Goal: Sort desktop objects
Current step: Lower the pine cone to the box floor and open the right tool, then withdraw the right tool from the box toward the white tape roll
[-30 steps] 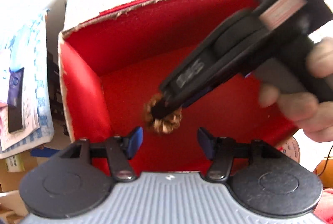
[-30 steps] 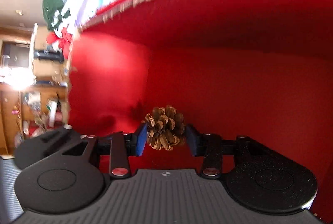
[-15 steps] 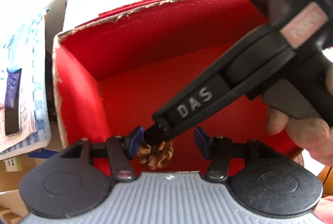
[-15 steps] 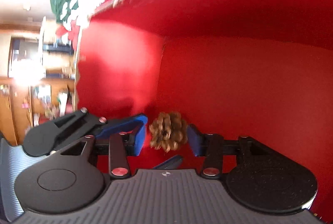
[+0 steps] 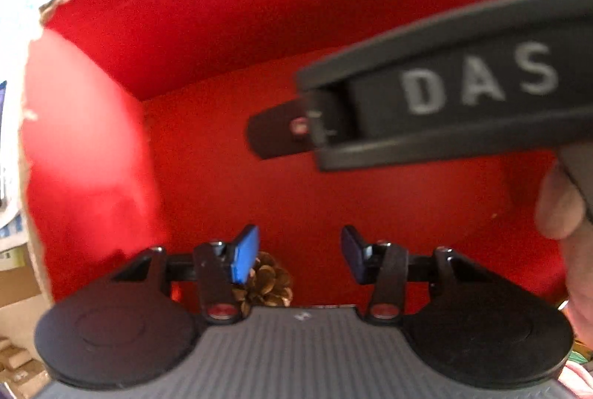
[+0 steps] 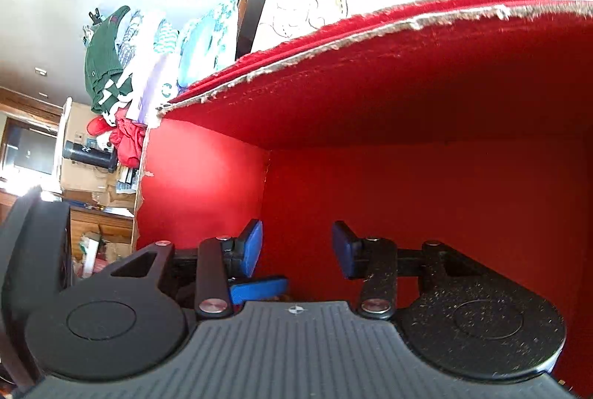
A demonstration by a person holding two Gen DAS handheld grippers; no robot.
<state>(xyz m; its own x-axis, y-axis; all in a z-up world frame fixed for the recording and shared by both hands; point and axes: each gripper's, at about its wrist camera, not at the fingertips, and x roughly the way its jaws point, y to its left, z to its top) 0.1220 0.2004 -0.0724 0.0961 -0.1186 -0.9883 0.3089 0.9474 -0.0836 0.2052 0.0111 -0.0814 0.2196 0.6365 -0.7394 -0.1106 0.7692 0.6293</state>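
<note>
A brown pine cone (image 5: 265, 284) lies on the floor of the red felt-lined box (image 5: 229, 28), right beside the blue left pad of my left gripper (image 5: 299, 256). That gripper is open inside the box, and the cone sits at its edge rather than between the pads. My right gripper (image 6: 296, 247) is open too and holds nothing, facing the red box wall (image 6: 444, 213). In the left wrist view its black body marked DAS (image 5: 444, 102) hangs above the box floor, held by a hand (image 5: 559, 213). A blue finger pad (image 6: 259, 287) of the left gripper shows below it.
Left of the box, the right wrist view shows a heap of clothes (image 6: 111, 65), a dark cylinder (image 6: 89, 154) and cardboard boxes (image 6: 92, 184). The box's frayed rim (image 6: 370, 32) runs across the top. Box walls close in on three sides.
The right gripper has opened, let go of the pine cone and drawn back upward. The cone now rests on the box floor. The left gripper has moved deeper into the box.
</note>
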